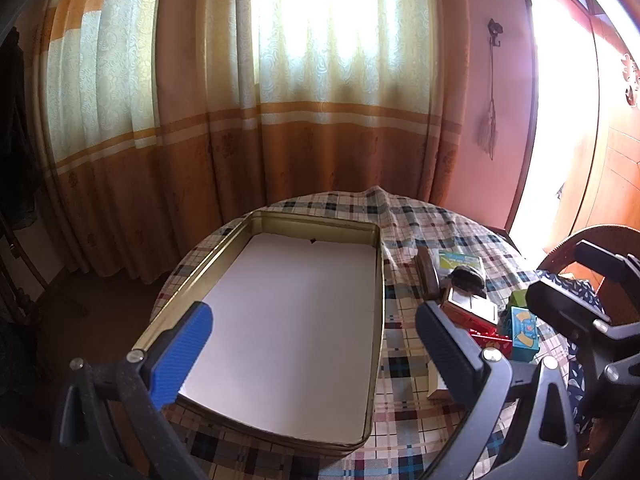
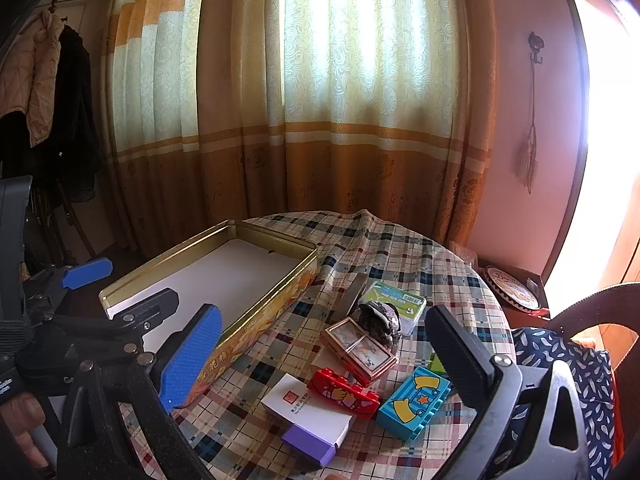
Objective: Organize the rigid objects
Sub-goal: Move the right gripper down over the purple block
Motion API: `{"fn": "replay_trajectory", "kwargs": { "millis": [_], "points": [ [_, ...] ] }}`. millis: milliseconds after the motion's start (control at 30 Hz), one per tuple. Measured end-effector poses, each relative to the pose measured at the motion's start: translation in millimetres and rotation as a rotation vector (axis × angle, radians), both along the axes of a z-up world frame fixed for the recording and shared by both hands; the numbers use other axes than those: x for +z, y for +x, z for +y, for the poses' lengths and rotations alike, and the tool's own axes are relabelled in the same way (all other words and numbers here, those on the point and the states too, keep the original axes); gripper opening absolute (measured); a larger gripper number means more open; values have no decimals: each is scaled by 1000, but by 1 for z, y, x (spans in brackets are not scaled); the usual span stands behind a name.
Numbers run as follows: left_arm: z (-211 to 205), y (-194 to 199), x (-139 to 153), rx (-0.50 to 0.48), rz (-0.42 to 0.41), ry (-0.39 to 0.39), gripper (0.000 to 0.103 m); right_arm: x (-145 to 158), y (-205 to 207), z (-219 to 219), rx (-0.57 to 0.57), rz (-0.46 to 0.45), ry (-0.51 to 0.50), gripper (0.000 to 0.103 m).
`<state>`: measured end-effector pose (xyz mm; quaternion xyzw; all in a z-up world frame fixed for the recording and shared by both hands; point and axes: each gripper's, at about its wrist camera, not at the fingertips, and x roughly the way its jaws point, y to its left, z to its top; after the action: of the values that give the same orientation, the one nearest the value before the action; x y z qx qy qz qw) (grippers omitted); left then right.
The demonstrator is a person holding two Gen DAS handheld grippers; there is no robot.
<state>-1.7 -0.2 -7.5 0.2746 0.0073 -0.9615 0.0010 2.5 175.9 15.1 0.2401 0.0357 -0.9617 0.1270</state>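
A gold rectangular tin (image 1: pixel 376 280) with a white liner stands open on the plaid table; it also shows in the right wrist view (image 2: pixel 276 304). My left gripper (image 1: pixel 316 332) is open and empty above the tin's near half. My right gripper (image 2: pixel 324 348) is open and empty above a pile of small objects: a red toy brick (image 2: pixel 344 394), a blue toy brick (image 2: pixel 412 402), a white and purple box (image 2: pixel 310 416), a brown framed box (image 2: pixel 360 346), a dark shell-like lump (image 2: pixel 378 320), a green card box (image 2: pixel 396 300) and a dark flat case (image 2: pixel 352 292).
The round table carries a plaid cloth (image 2: pixel 400 248) that is bunched up at the back. Curtains (image 2: pixel 320 120) hang right behind it. A coat rack (image 2: pixel 48 100) stands at the left. A blue patterned cloth (image 2: pixel 560 360) and a chair back (image 2: pixel 592 308) are at the right.
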Motion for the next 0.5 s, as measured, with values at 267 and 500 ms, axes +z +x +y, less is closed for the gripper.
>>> {"fn": "replay_trajectory", "kwargs": {
  "millis": [267, 500],
  "points": [
    [0, 2, -2, -3, 0, -3, 103, -3, 0, -1, 0, -3, 2, 103],
    [1, 3, -2, -2, -1, -7, 103, -5, 1, -1, 4, -4, 4, 103]
  ]
}}
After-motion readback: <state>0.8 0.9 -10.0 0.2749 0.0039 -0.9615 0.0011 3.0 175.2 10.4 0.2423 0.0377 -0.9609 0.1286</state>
